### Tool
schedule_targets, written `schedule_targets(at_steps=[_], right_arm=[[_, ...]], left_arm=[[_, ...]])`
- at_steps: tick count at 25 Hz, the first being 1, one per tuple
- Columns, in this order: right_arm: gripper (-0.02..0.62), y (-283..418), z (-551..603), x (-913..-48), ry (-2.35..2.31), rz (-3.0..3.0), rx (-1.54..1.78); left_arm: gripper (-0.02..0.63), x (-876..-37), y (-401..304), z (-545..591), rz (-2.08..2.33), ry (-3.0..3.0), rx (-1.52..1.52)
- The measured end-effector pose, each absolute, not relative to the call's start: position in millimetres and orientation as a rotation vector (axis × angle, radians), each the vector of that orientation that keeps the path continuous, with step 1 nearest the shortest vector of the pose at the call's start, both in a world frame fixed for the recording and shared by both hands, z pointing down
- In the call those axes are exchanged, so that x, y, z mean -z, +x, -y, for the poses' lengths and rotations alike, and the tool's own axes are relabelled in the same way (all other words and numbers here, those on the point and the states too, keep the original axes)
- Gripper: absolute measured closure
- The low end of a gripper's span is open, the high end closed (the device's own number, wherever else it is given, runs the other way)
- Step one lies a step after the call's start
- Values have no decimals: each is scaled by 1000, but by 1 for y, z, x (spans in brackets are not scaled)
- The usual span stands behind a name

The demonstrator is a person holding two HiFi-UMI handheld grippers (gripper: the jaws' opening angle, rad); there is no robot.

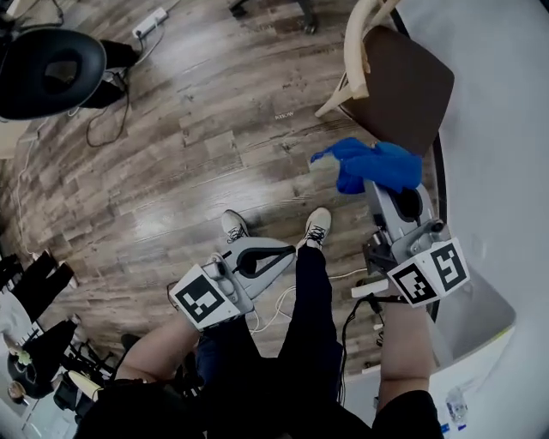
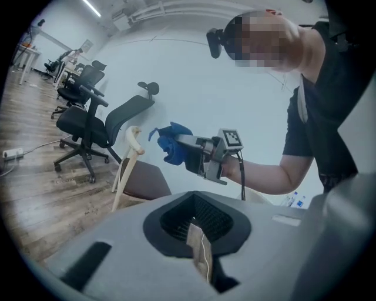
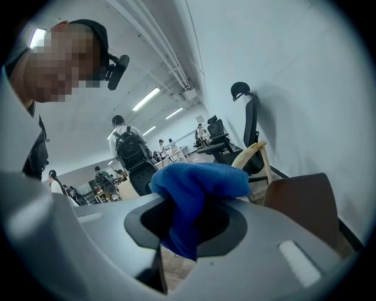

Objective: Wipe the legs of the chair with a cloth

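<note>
Floor (image 1: 197,146): grey-brown wood planks, worn look. A white wall (image 1: 506,129) runs down the right side of the head view. It is an open office room with strip lights on the ceiling, and desks and several people far back in the right gripper view.

Counts:
- One chair (image 1: 403,86) with a dark brown seat and pale wood frame, standing close to the wall. Two of its pale legs (image 2: 119,179) show clearly in the left gripper view.
- One cloth (image 1: 369,163), blue and bunched.
- Two grippers, each with one marker cube.
- One black office chair (image 1: 51,69) at the top left of the head view. The left gripper view shows at least two more (image 2: 88,126) in a row along the room.
- One white power strip (image 1: 150,21) on the floor, with cables trailing from it.
- Two shoes (image 1: 234,225) on the planks below the grippers.

Right gripper (image 1: 386,193): jaws clamped on the cloth, which spills out over the tips. It is held in the air near the chair; in the left gripper view it is apart from the frame, about level with the top of the backrest.

Left gripper (image 1: 279,253): jaws pressed together with nothing between them, held low over the floor by the person's legs, well apart from the chair.
</note>
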State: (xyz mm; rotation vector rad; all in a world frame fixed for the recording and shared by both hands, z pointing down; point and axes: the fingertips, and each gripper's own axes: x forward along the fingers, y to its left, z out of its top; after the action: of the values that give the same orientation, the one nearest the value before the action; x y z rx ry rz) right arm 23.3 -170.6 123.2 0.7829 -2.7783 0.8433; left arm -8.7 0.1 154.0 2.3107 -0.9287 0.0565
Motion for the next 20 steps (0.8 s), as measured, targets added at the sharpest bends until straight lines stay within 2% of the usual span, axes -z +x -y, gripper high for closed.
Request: schedule_targets(at_steps=[10, 20], right_arm=[[497, -16, 201, -274, 793, 2743, -772], [497, -21, 218, -361, 844, 2782, -698]], left_arm=[[600, -305, -27, -20, 846, 2334, -60], [600, -422, -39, -30, 910, 2356, -4]])
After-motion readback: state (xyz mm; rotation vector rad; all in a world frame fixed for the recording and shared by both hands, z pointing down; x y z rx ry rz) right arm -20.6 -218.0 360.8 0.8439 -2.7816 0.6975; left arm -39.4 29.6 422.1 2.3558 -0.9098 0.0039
